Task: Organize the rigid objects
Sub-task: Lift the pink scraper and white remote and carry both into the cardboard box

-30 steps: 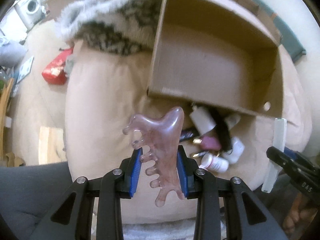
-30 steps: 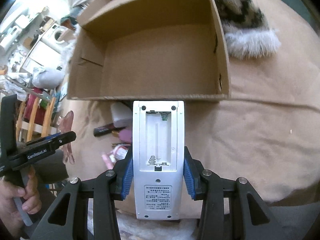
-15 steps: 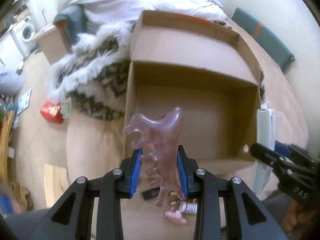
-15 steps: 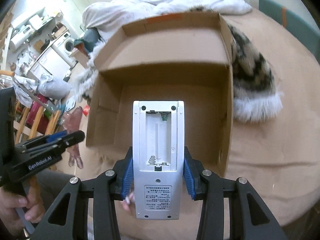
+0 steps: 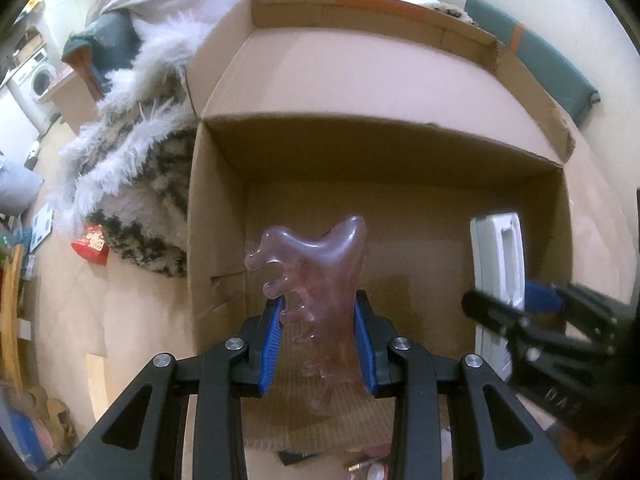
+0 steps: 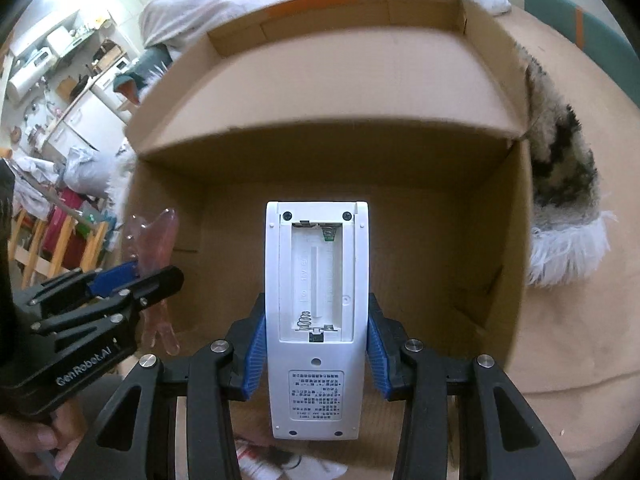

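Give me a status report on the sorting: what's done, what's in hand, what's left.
Done: nothing shows inside the open cardboard box yet. In hand: the left gripper clamps a translucent pink toothed comb and the right gripper a white remote with its battery bay open, both over the box. Left: releasing both, then the small bottles and tubes in front of the box.

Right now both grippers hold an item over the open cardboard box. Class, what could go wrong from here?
1. The pink comb is pinched only along its lower part by the left gripper; it may tip or drop unevenly on release.
2. The white remote, in the right gripper, has its battery compartment uncovered; a hard drop could knock the spring contact.
3. Both grippers sit close over the cardboard box, so they might collide.
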### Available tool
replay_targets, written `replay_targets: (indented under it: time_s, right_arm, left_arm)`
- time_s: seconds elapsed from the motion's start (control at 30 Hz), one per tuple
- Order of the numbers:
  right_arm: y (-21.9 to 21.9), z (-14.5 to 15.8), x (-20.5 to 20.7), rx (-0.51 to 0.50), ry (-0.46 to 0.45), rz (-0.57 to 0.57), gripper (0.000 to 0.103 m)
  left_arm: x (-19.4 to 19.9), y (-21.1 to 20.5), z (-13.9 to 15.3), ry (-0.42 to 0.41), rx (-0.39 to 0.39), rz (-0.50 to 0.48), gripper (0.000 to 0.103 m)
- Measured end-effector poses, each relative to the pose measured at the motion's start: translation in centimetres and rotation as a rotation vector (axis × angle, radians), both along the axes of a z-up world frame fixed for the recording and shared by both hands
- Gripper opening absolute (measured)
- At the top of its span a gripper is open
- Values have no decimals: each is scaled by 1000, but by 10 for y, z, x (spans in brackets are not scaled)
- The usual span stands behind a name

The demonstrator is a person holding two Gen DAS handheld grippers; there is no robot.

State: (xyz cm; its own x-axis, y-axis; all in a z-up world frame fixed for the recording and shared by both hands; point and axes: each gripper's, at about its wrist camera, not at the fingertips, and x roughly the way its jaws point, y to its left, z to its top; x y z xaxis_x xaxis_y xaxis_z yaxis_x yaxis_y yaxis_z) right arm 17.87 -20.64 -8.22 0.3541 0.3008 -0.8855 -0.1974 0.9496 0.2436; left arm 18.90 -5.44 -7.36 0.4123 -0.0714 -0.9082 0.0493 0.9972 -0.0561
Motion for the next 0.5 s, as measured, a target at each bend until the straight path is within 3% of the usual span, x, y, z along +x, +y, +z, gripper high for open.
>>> replay_targets:
  time_s: [0.13, 0.5]
  right_arm:
    - [7, -15, 4, -5, 27, 11, 45]
    - [16, -44, 22, -35, 105, 4, 46]
  left_arm:
    - [4, 3, -15, 10, -15, 16, 30]
    - [-2, -15, -30, -25, 42, -27, 31]
